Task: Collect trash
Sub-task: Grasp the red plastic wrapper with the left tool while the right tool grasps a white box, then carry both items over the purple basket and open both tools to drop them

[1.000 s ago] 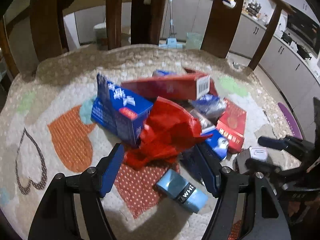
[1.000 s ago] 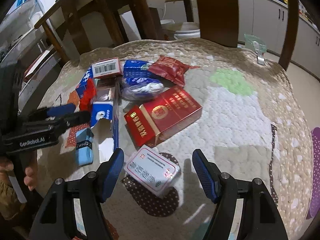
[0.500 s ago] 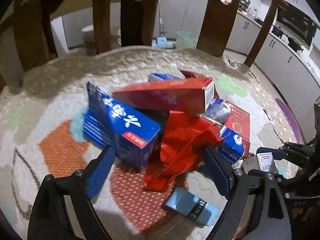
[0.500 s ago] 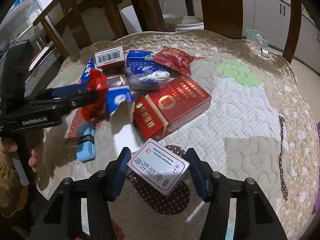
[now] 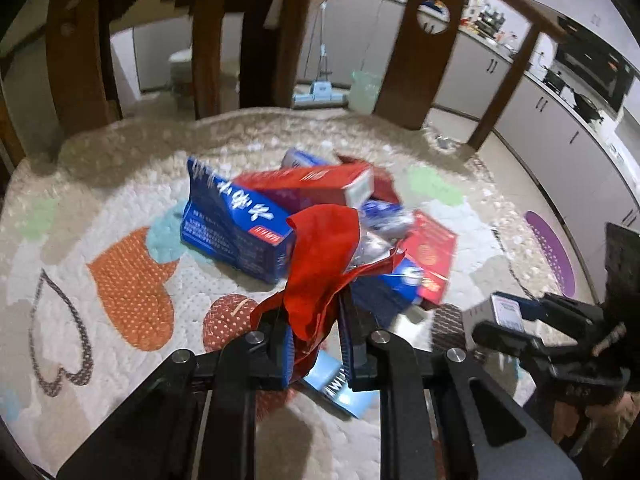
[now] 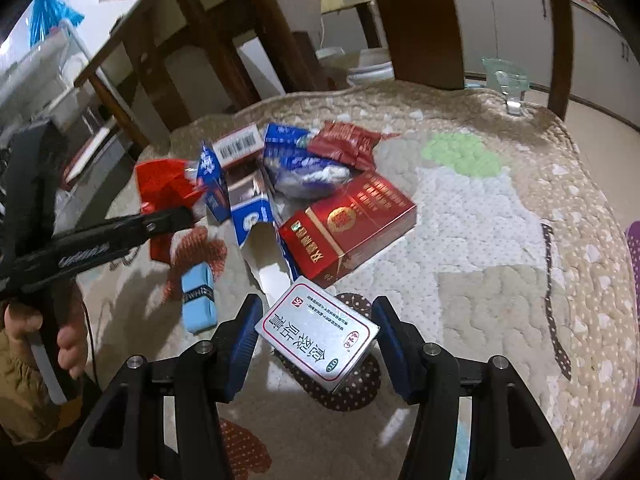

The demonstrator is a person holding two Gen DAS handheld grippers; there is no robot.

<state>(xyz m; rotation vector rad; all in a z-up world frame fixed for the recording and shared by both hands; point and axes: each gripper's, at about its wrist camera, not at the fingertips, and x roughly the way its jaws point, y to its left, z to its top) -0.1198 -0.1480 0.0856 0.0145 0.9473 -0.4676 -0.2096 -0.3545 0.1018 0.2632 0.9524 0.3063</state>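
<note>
A heap of trash lies on the quilted mat. My left gripper is shut on a crumpled red wrapper, which hangs up out of the jaws in front of the heap; the right wrist view shows the same left gripper with the red wrapper. My right gripper is shut on a silver box with a red border, both pads against its corners. That box and the right gripper sit at the right edge of the left wrist view.
In the heap are a blue carton, a long red box, a flat red carton, a small red packet and a light blue roll. Wooden chair legs stand behind the mat. A hand holds the left tool.
The left jaws opened wide, pushed in around the red wrapper, then shut on it and raised it. The right jaws closed onto the silver box.
</note>
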